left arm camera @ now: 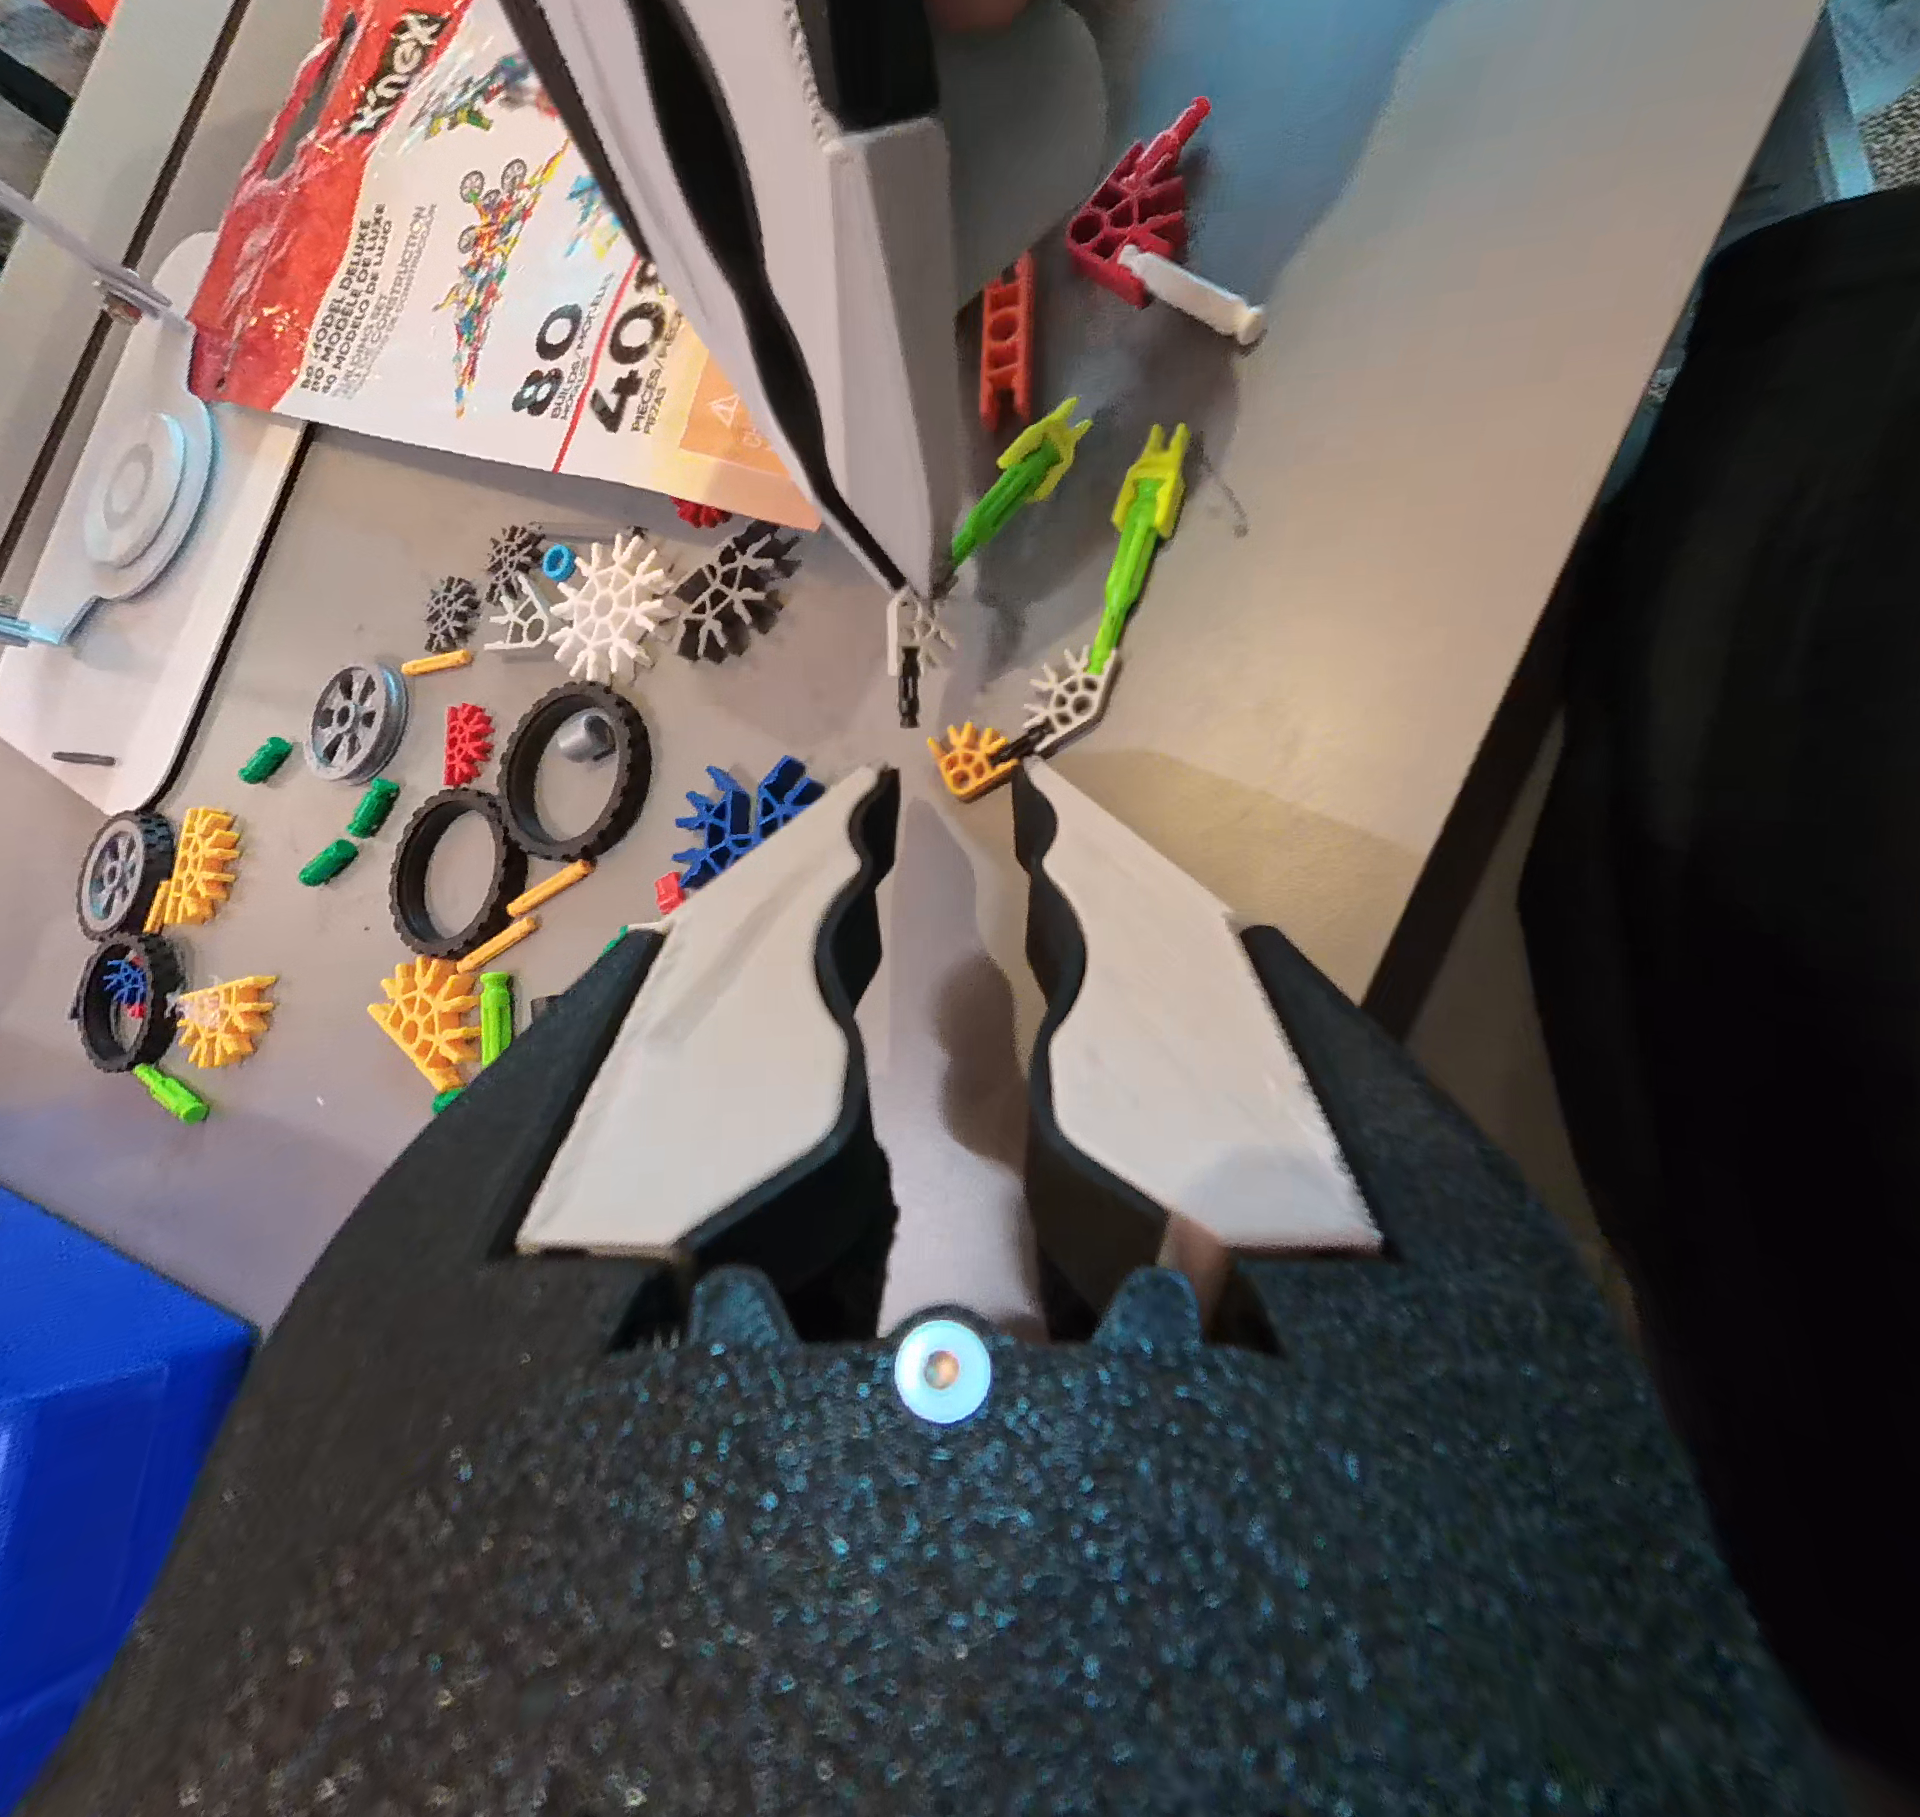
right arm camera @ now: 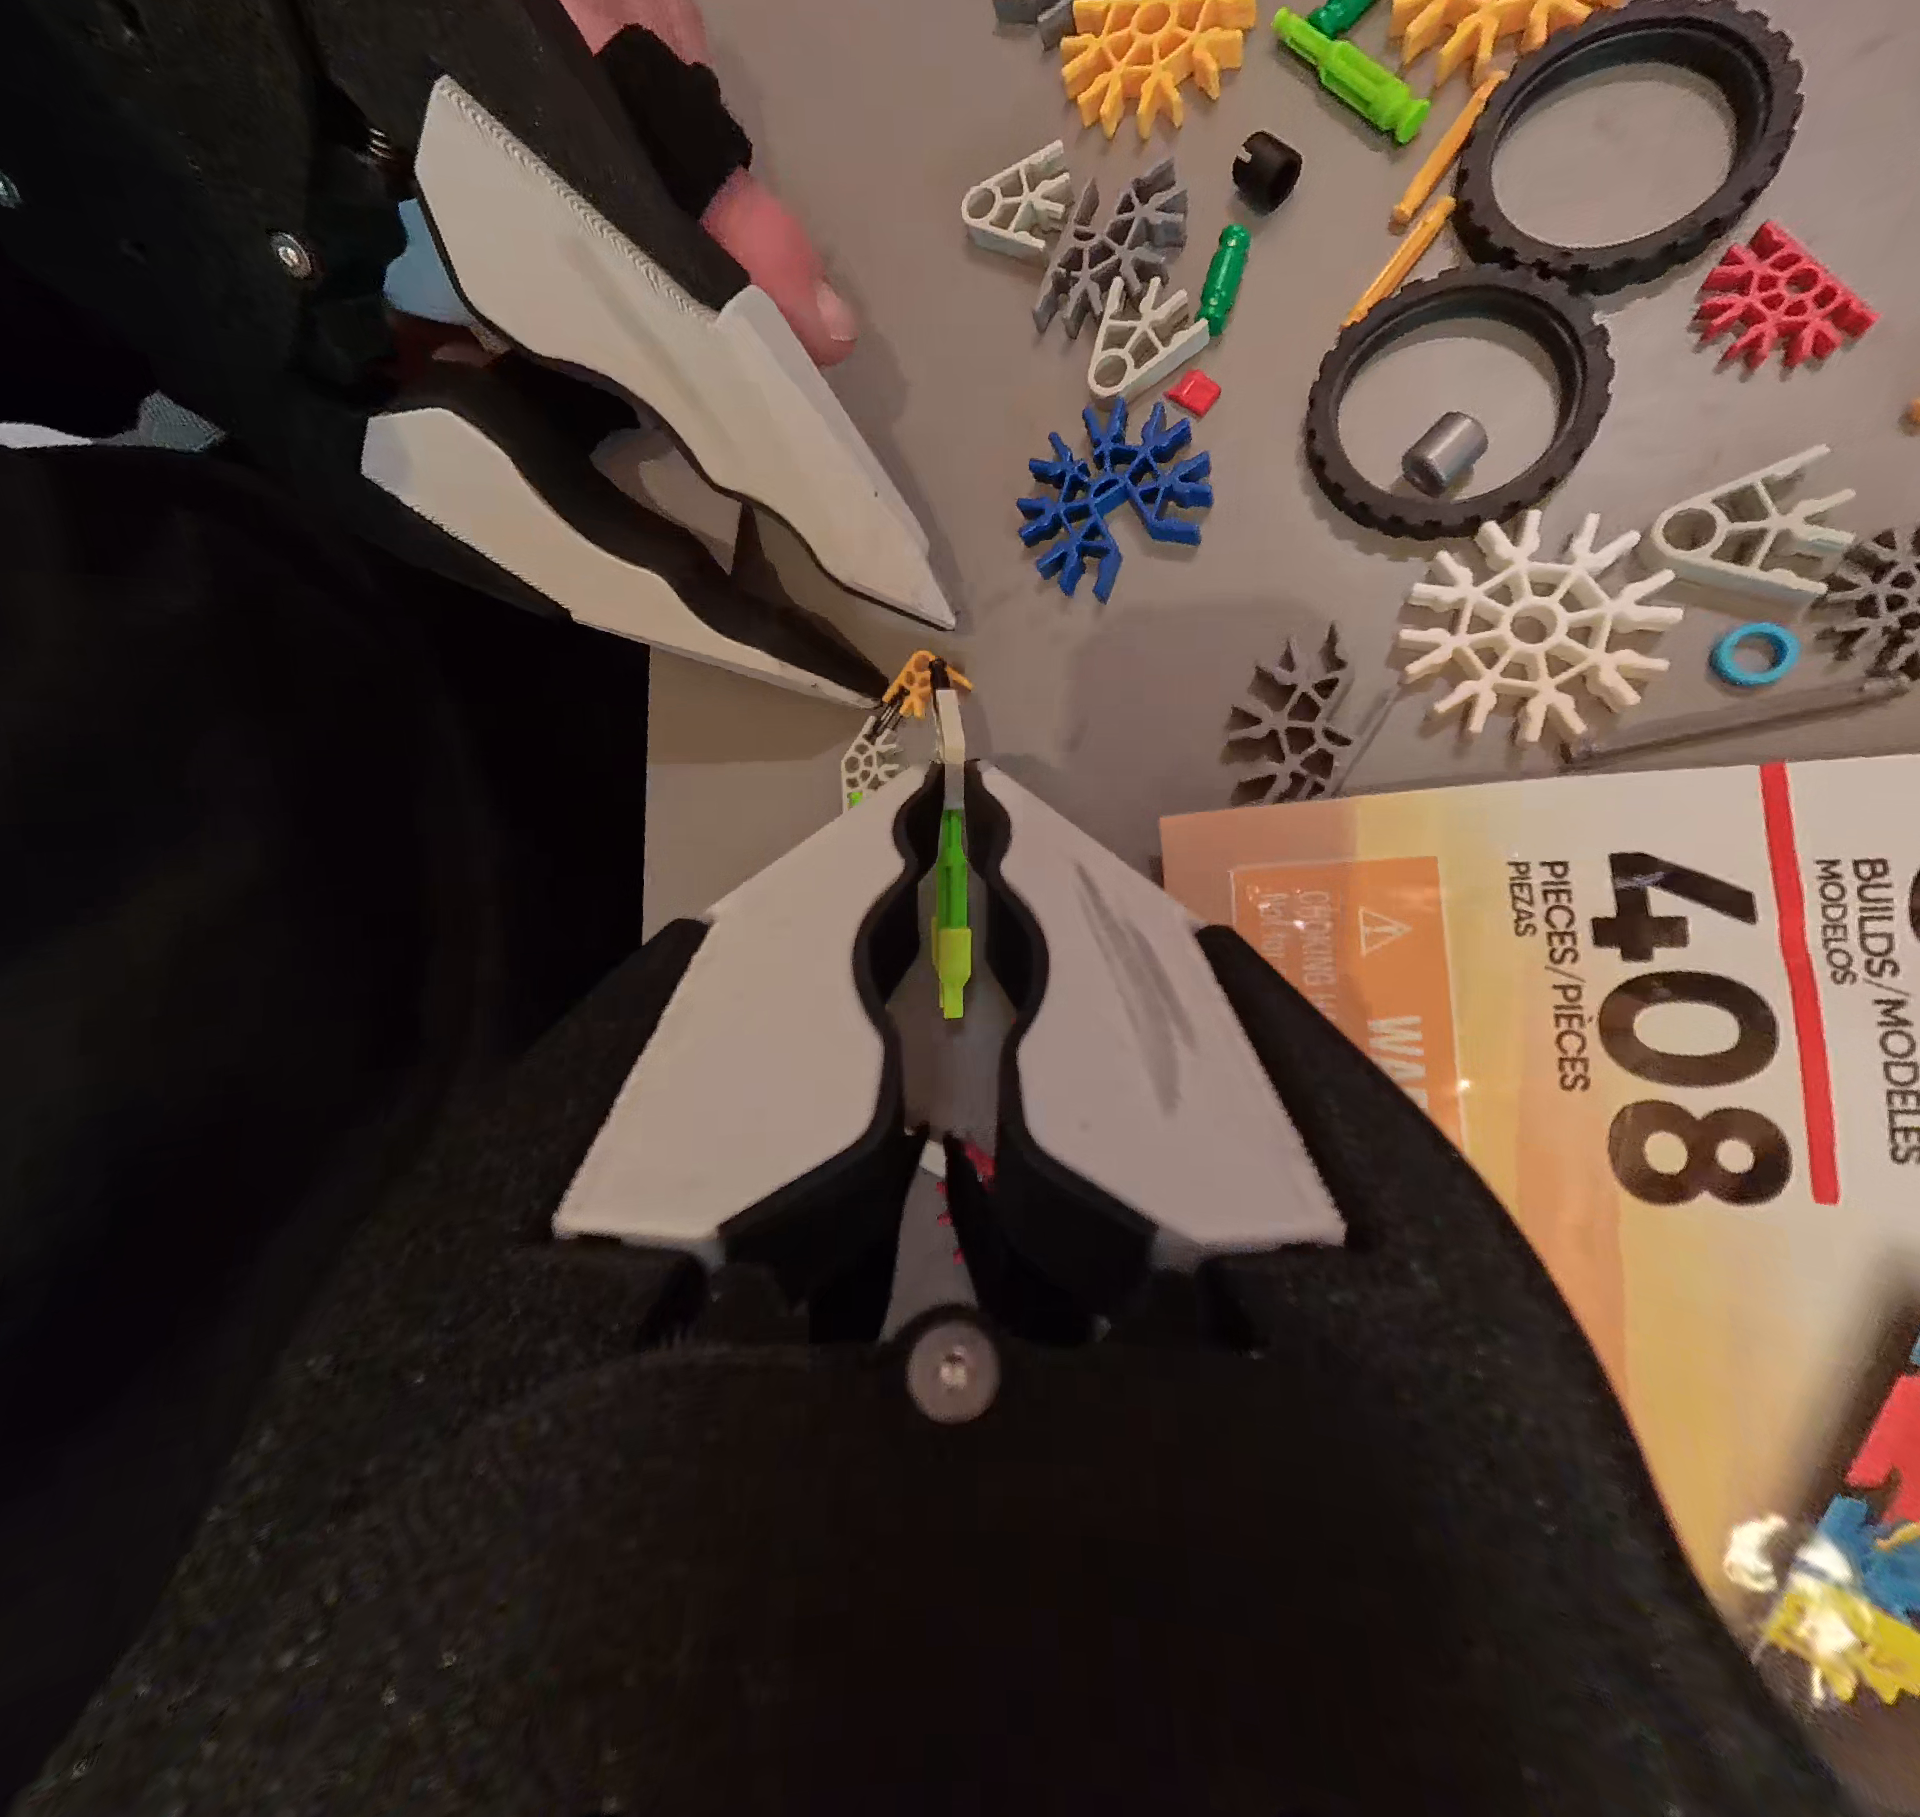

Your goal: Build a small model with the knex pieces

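Note:
My left gripper (left arm camera: 954, 778) is open, with a small orange connector (left arm camera: 971, 754) just ahead of its tips, close to the right fingertip. The orange connector joins a black rod, a white connector (left arm camera: 1075, 695) and a green rod (left arm camera: 1127, 562) lying on the grey table (left arm camera: 1299, 572). My right gripper (right arm camera: 951, 775) is shut on a second green rod (right arm camera: 951, 894) with a white connector (right arm camera: 948, 728) at its tips. That white connector's black rod points at the orange connector (right arm camera: 920, 681). In the right wrist view the left gripper (right arm camera: 914, 661) comes in from the upper left.
A red and white toy box (left arm camera: 436, 240) lies at the back left. Loose pieces lie to the left: black tyres (left arm camera: 577, 770), a white snowflake connector (left arm camera: 613, 604), a blue connector (left arm camera: 738, 817), yellow connectors. A red connector (left arm camera: 1132, 209) lies further back. The table edge (left arm camera: 1538, 687) runs on the right. Both grippers' tips are close together, under 4 cm apart.

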